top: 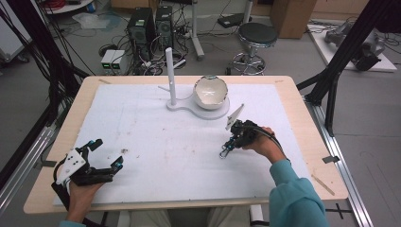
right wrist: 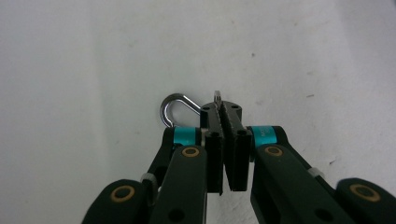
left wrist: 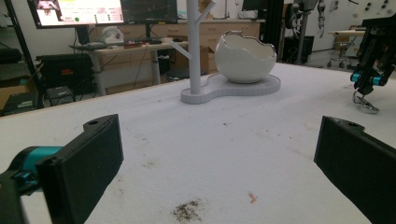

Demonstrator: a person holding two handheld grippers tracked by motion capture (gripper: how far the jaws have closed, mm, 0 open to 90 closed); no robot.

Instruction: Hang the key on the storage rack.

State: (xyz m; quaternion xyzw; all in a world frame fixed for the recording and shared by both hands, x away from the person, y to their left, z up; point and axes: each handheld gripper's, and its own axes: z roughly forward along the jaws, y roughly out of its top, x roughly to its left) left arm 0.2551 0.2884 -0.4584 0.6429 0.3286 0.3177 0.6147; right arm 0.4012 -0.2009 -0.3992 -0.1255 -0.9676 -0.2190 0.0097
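High view, from left to right: the left gripper [top: 105, 155] lies low at the near left of the counter [top: 56, 127], in a hand [top: 81, 195]. Its jaws stand wide apart with nothing between them. A white sheet [top: 142, 142] covers most of the counter, with small dark marks on it. Farther back, near the middle, a white stand [top: 171, 78] has a tall post and short pegs. Next to it, on the same base, sits a white bowl [top: 210, 91] that looks like a cracked egg shell. To the right, the right gripper [top: 226, 150] points down at the sheet. Its jaws are pressed together on a small metal clip [top: 222, 154], which touches the sheet.

Left gripper view looks flat across the sheet. It shows the egg bowl [left wrist: 246, 57] from the side and a dark smudge [left wrist: 187, 211] close by. A screen [left wrist: 74, 11] glows at the top left, but its writing is too small to read. The right gripper [left wrist: 367, 84] hangs at the far right with the clip [left wrist: 364, 103] under it.

Right gripper view shows the clip [right wrist: 175, 108] up close. It is shiny silver, and its round hook sticks out left of the shut jaws. No brand or label can be read.
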